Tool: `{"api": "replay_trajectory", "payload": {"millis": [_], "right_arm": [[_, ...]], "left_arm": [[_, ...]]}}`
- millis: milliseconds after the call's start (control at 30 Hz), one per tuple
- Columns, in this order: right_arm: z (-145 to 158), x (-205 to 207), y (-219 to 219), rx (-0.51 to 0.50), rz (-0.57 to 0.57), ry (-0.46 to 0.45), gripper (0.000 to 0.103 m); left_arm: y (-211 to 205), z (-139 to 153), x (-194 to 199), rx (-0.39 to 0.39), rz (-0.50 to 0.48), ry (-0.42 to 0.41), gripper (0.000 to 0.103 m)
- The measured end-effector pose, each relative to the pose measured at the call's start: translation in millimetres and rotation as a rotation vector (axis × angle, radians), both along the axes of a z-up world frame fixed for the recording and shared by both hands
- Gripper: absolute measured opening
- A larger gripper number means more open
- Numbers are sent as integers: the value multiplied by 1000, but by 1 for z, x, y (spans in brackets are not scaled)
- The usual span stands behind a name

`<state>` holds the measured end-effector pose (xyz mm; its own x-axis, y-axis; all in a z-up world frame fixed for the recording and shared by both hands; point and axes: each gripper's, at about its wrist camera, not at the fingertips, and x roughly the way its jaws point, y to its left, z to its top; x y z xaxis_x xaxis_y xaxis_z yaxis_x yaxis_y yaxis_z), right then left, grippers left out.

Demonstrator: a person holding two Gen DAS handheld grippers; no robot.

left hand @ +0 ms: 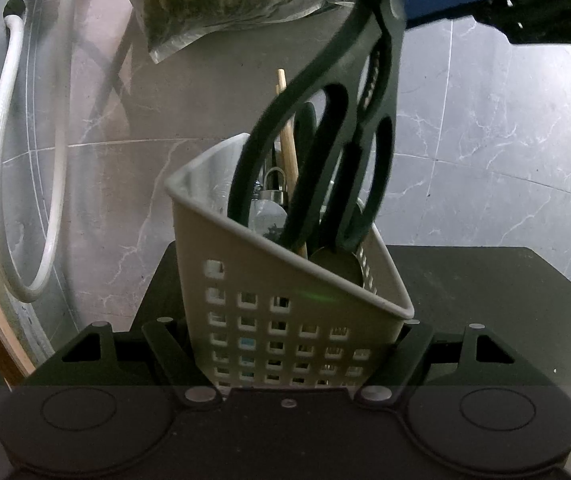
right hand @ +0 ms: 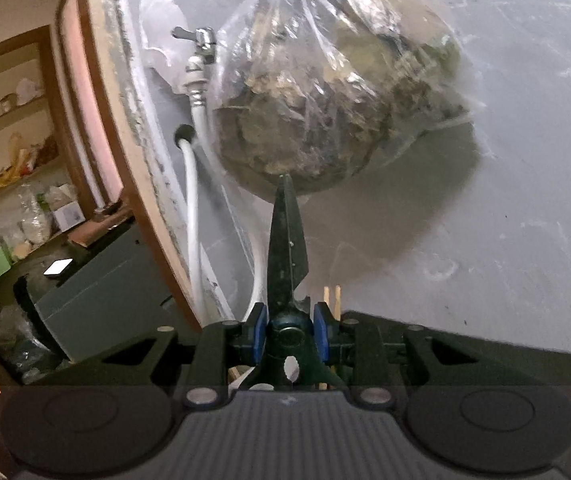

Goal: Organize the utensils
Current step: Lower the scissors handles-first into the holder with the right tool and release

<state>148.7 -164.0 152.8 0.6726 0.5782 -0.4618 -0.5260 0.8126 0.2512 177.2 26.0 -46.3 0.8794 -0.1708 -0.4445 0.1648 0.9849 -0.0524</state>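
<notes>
Holding the grey basket (left hand: 285, 320) clamped between its fingers, the left gripper (left hand: 285, 360) steadies it. The right gripper (right hand: 289, 336) grips the scissors (left hand: 325, 152) at the pivot, handles already lowered inside beside the chopsticks (left hand: 287, 136); releasing remains.

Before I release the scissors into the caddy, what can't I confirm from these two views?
- Black-handled scissors: handle ends sink behind the rim of the grey perforated plastic caddy in the left wrist view, so what they rest on is hidden.
- Left tool: fingertips hidden behind the caddy.
- Caddy in the right wrist view: blocked by the right tool; only wooden chopsticks poke out.
</notes>
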Motion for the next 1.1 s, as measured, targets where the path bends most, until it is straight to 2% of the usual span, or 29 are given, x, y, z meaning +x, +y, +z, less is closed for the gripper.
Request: {"api": "replay_trajectory", "payload": {"millis": [267,500,767,900,1100], "right_arm": [[-7,7,5,-14,-38,85,28],[-16,17,16,-71,-43,126,28],[-27,20,40,-164,-1,109,28],[-32,19,50,-214,19,70,28],[-34,22,57,-239,27,45,31]], "left_arm": [[0,0,0,0,0,0,78],[-1,1,1,1,-5,-1,78],[-1,0,2,1,-7,-2,78],[-1,1,3,3,-9,-3,78],[-1,0,5,4,-14,-3,78]]}}
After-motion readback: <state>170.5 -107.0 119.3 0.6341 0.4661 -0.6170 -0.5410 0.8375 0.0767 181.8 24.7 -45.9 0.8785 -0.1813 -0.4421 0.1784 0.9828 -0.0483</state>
